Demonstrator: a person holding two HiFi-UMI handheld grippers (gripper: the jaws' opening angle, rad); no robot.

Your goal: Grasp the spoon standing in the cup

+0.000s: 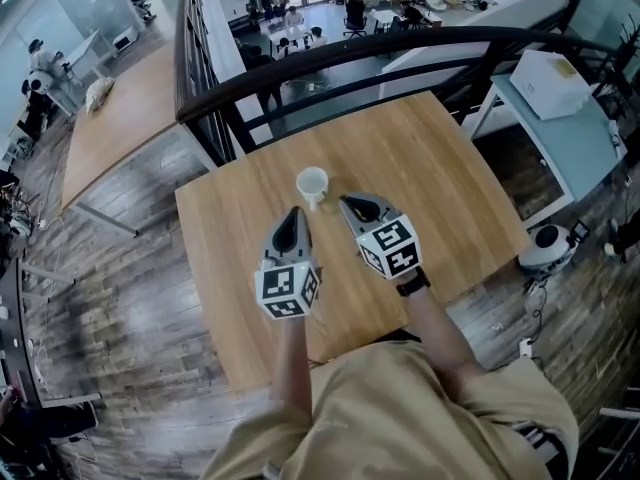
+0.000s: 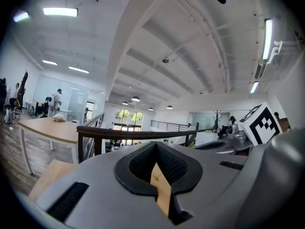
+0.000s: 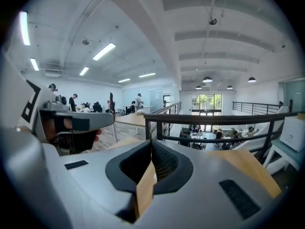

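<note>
A small white cup (image 1: 312,183) stands on the wooden table (image 1: 450,188), a little past its middle. No spoon shows in the cup from the head view. My left gripper (image 1: 294,211) hovers just short of the cup and slightly to its left, jaws closed tip to tip with nothing between them. My right gripper (image 1: 344,201) sits just right of the cup, also shut and empty. In the left gripper view the left gripper (image 2: 156,144) points at the railing and ceiling, and the cup is out of sight. In the right gripper view the right gripper (image 3: 151,141) likewise misses the cup.
A dark railing (image 1: 300,78) runs just beyond the table's far edge, with a drop to a lower floor behind it. A white side table with a box (image 1: 548,83) stands at the right. A white round device (image 1: 545,248) sits on the floor. A long wooden table (image 1: 120,118) lies at the left.
</note>
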